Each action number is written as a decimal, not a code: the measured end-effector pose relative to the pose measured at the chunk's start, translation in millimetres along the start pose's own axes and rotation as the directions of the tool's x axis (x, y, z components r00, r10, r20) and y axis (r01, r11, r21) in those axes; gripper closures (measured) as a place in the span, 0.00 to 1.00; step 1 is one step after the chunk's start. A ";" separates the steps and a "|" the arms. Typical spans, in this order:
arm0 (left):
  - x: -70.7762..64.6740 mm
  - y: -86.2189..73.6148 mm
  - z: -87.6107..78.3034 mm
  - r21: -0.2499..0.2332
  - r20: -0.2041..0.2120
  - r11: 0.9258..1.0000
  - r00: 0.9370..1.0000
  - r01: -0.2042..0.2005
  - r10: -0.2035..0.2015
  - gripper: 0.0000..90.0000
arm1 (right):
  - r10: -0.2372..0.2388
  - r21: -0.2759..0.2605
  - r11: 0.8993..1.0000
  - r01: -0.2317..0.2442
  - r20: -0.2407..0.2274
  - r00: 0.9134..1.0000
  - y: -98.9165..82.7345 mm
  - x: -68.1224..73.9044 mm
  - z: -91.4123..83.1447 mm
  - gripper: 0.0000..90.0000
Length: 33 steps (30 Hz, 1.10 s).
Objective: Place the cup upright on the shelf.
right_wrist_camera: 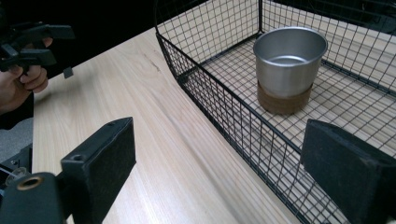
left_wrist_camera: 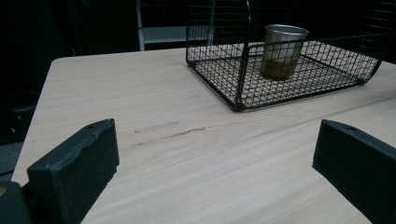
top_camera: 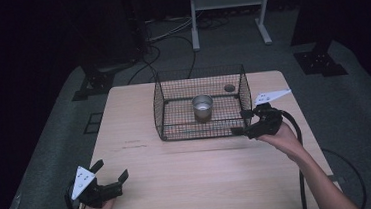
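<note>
A black wire basket (top_camera: 159, 106) stands at the back middle of the wooden table (top_camera: 189, 179). Upright inside it is a metal cup (top_camera: 203, 107) with a brown base. My right gripper (top_camera: 247, 123) is open at the basket's front right corner. In the right gripper view the basket's low front wall (right_wrist_camera: 219, 116) runs between the jaws of this gripper (right_wrist_camera: 219, 161), and the cup (right_wrist_camera: 288, 65) sits ahead. My left gripper (top_camera: 111, 170) is open over the front left of the table, holding nothing. From the left gripper (left_wrist_camera: 215, 158) the basket (left_wrist_camera: 240, 88) and cup (left_wrist_camera: 282, 51) lie far ahead to the right.
Faint scuff marks (top_camera: 136, 144) cross the table left of the basket. A round hole (top_camera: 229, 87) sits in the tabletop near the basket's back right. A white metal frame (top_camera: 229, 11) and cables lie on the floor behind the table.
</note>
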<state>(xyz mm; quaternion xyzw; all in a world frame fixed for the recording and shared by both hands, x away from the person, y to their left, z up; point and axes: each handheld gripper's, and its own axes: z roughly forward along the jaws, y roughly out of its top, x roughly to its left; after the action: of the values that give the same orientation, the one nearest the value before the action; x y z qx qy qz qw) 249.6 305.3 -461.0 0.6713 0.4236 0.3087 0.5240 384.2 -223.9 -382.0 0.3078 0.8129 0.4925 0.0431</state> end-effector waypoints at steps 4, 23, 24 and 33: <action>-0.3 0.0 0.2 -0.003 0.000 1.000 1.000 0.003 -0.003 0.00 | 0.009 -0.004 1.000 -0.009 0.004 1.000 -6.8 -1.4 -2.6 0.10; -1.6 0.4 0.7 0.001 -0.001 1.000 1.000 -0.005 0.005 0.00 | 0.040 -0.011 0.999 -0.039 0.047 0.998 -35.6 -7.2 -13.1 0.10; -1.6 0.5 0.6 0.002 -0.002 1.000 1.000 -0.005 0.005 0.00 | 0.043 -0.010 0.999 -0.042 0.046 0.998 -37.6 -7.5 -13.8 0.10; -1.9 0.5 1.0 0.008 0.000 1.000 1.000 -0.005 0.005 0.00 | 0.051 -0.009 0.999 -0.051 0.067 0.996 -49.3 -7.7 -17.5 0.10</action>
<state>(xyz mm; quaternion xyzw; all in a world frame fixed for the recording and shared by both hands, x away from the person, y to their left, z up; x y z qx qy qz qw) 249.8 303.2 -460.7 0.6744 0.4231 0.3084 0.5206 361.2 -257.7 -415.6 0.3445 0.8012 0.4858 0.0587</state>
